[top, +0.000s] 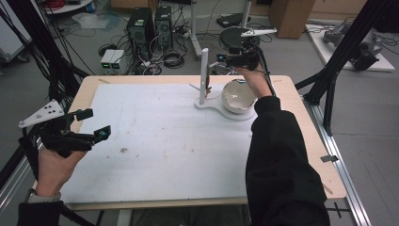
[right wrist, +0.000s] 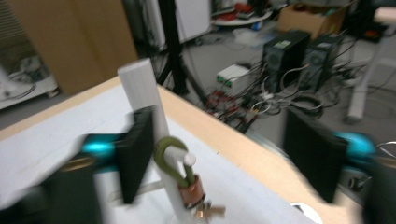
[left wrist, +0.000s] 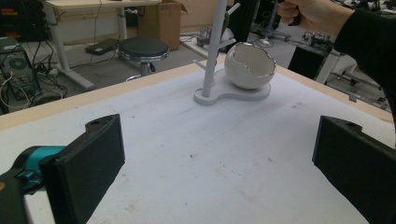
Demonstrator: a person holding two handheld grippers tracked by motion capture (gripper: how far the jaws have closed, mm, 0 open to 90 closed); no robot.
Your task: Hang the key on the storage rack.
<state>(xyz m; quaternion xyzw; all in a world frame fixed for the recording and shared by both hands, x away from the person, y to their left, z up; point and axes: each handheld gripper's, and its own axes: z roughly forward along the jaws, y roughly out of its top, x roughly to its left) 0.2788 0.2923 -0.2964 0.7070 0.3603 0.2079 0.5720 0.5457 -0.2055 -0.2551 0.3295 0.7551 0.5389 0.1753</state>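
Observation:
A white stand [top: 203, 70] with an upright post and side pegs rises from a flat white base [top: 214, 106] at the far right of the table. A white cracked-egg-shaped bowl [top: 238, 96] sits on that base. On one peg hangs an olive green loop [right wrist: 173, 161] with a copper-coloured end and a small charm [right wrist: 195, 193]. My right gripper [top: 218, 63] is open and level with the post's upper part; in its own view the jaws [right wrist: 224, 158] stand on either side of the peg and loop. My left gripper [top: 94, 124] hovers open and empty at the table's left.
A white mat [top: 160, 136] covers most of the wooden table [top: 310, 141]. In the left gripper view the stand [left wrist: 213, 46] and bowl [left wrist: 247, 65] lie far ahead. Computer towers, cables and a stool stand on the floor beyond the far edge.

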